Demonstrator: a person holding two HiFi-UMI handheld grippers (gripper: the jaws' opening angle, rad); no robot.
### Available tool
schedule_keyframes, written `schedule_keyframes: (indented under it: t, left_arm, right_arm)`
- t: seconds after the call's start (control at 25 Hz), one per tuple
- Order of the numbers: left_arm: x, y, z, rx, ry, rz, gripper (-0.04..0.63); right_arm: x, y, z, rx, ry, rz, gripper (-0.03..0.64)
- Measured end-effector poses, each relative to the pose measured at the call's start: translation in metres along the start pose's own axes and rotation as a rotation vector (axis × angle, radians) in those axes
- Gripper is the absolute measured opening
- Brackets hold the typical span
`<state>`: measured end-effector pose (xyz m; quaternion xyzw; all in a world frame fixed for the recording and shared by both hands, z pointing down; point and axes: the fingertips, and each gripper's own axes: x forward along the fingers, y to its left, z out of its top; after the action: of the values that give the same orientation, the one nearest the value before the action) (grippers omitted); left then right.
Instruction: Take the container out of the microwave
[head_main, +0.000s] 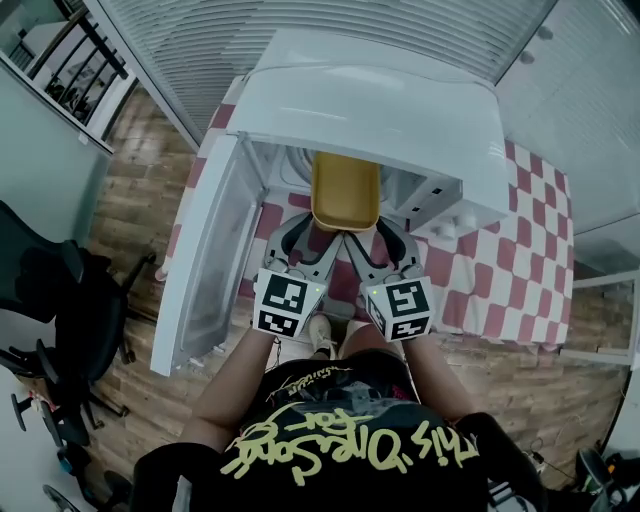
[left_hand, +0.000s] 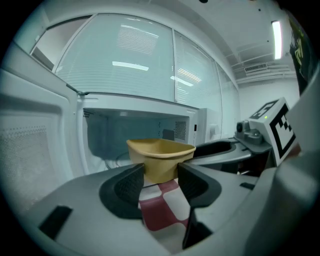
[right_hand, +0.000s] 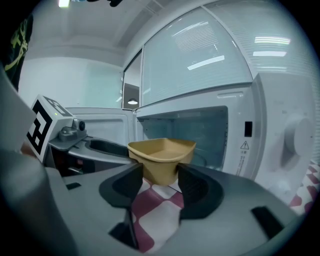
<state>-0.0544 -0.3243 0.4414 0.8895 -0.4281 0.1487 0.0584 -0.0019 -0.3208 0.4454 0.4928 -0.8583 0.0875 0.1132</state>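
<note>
person (head_main: 340, 440): seen from above, in a black shirt with yellow writing, both arms reaching forward, one claw in each hand.
left claw (left_hand: 161, 172): its two dark pads are partly apart and press on the near left corner of the container. It has hold of it.
right claw (right_hand: 161, 172): it looks the same. The pads are partly apart and squeeze the near right corner of the container, so this claw holds it too.
marker cubes (head_main: 285, 305): one black and white cube sits on each claw, side by side, just in front of the person.
container (head_main: 345, 190): a yellow tub with an open top and nothing to see inside. It sits level between the two claws, right at the open front of the microwave. Its near end sticks out past the front.
cloth (head_main: 500, 270): red and white squares. It lies under the microwave and shows below the container and between the pads of each claw.
door (head_main: 205, 270): white, swung wide open to the left.
microwave (head_main: 370, 100): white. The inside is open to view behind the container. Its knobs are on the right side.
chair (head_main: 50, 290): black, far off to the left, on a brown wood floor (head_main: 140, 180).
blinds (head_main: 300, 20): pale and striped, behind the microwave.
</note>
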Motion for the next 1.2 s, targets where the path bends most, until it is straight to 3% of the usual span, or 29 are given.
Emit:
schedule_keyframes:
  t: [0.44,1.2]
  left_arm:
    - [-0.011,-0.015,0.002,0.023,0.009,-0.012,0.216]
    - [-0.054,-0.077,0.008,0.015,-0.029,0.081,0.216]
  right_arm:
    - [-0.018,0.005,-0.001,0.021,-0.009,0.011,0.225]
    - [-0.088,0.016,-0.004,-0.009,-0.023,0.092,0.225]
